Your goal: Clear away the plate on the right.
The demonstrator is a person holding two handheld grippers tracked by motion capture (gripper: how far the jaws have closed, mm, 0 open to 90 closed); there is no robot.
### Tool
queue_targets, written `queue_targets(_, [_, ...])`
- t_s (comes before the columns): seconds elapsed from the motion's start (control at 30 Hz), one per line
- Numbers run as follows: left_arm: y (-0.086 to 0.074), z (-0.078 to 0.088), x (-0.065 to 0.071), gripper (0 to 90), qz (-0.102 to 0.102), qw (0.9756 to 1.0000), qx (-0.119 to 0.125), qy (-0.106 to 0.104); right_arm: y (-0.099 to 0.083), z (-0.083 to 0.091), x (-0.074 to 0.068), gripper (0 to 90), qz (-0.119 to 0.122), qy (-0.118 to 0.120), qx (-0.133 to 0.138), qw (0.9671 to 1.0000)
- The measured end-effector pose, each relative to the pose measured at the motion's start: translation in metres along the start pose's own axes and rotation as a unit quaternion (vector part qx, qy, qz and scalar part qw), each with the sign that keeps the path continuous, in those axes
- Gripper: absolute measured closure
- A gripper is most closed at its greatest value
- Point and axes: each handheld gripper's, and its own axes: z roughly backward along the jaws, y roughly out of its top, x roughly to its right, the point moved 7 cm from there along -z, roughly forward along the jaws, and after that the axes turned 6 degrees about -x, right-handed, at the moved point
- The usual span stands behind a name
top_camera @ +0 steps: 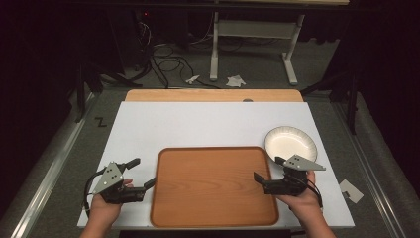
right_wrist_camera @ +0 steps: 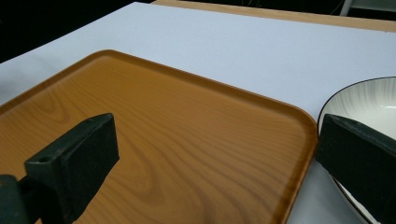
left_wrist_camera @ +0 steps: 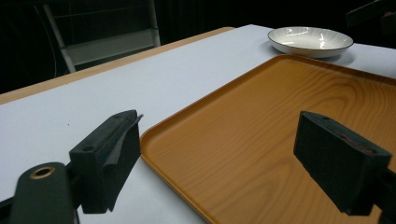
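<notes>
Both grippers, left (top_camera: 140, 174) and right (top_camera: 267, 169), are flanking the tray (top_camera: 213, 186), fingers wide; likely next, closing on its rims.

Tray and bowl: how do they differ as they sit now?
The tray is brown, rectangular, flat and wood-grained; the bowl is white, round, dark-rimmed and smaller. The tray lies between both tools; the bowl sits beyond its far right corner, nearest the right tool. Both are empty and rest on the white tabletop.

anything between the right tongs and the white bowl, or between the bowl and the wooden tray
Nothing visible. The right tongs are open beside the white dark-rimmed bowl, which sits just past the far right corner of the bare orange wooden tray.
</notes>
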Motion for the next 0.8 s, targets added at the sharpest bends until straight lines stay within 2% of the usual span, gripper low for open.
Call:
queue_targets(0.53, [0.000, 0.002, -0.007, 15.3, 0.013, 0.9998, 0.010, 0.010, 0.000, 0.002, 0.010, 0.0, -0.009, -0.005, 0.007, 0.9999])
queue_targets(0.8, [0.000, 0.003, -0.009, 15.3, 0.016, 0.9997, 0.011, 0.013, -0.002, 0.008, 0.026, 0.0, -0.030, -0.019, 0.010, 0.9993])
